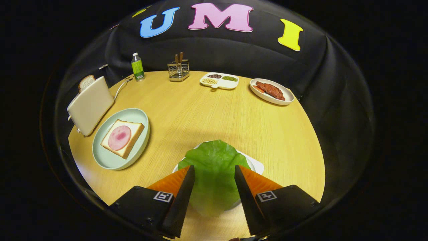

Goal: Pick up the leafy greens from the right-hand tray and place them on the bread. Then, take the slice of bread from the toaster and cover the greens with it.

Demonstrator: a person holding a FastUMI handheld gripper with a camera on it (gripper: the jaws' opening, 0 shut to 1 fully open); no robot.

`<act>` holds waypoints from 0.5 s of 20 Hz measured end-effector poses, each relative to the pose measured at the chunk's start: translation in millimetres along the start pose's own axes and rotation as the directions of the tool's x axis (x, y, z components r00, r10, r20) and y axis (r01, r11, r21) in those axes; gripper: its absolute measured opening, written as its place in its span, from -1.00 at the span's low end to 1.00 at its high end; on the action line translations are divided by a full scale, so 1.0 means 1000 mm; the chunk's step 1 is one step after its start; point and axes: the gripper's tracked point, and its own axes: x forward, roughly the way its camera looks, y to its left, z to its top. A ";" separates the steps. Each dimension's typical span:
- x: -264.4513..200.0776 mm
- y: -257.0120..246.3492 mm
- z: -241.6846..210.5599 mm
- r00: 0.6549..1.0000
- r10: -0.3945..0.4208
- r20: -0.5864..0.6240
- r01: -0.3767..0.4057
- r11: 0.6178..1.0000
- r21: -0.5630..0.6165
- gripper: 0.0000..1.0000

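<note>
At the counter's (207, 110) left edge stands a cream toaster (90, 105) with 1 slice of bread (86, 82) poking out of its slot. Just beside it, toward the middle of the counter, a pale green plate (140, 115) carries the open bread slice (133, 134) topped with a round of pink ham (119, 137). Along the far edge sit a green-labelled bottle (137, 67), a wire utensil holder (178, 70), a divided dish of beans (219, 80) and, nearer the far right edge, an oval plate with grilled meat (271, 91).

At the near edge, a lettuce leaf (214, 164) lies on a white tray (255, 164), with the gripper (214, 174) spread wide over it, 1 finger to each side of the leaf and neither pressing on it.

The step in hand appears to be the 1st: picking up the greens. The leaf is not yet held and the ham-topped bread is bare of greens.

The next move likely calls for lowering onto the leaf and closing on a fold or raised edge, since a flat, thin leaf gives the fingers little to bite. After that comes a carry leftward to the pale green plate, well apart from the tray, setting the leaf squarely on the ham before going to the toaster.
</note>
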 end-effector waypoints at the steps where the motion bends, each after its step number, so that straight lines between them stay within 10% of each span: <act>1: 0.007 -0.001 -0.005 1.000 0.002 -0.021 -0.002 1.000 0.005 0.45; 8: 0.020 0.003 -0.018 0.996 0.038 -0.076 -0.036 0.999 0.018 0.03; 10: 0.020 0.006 -0.017 0.997 0.024 -0.070 -0.025 1.000 -0.017 -0.53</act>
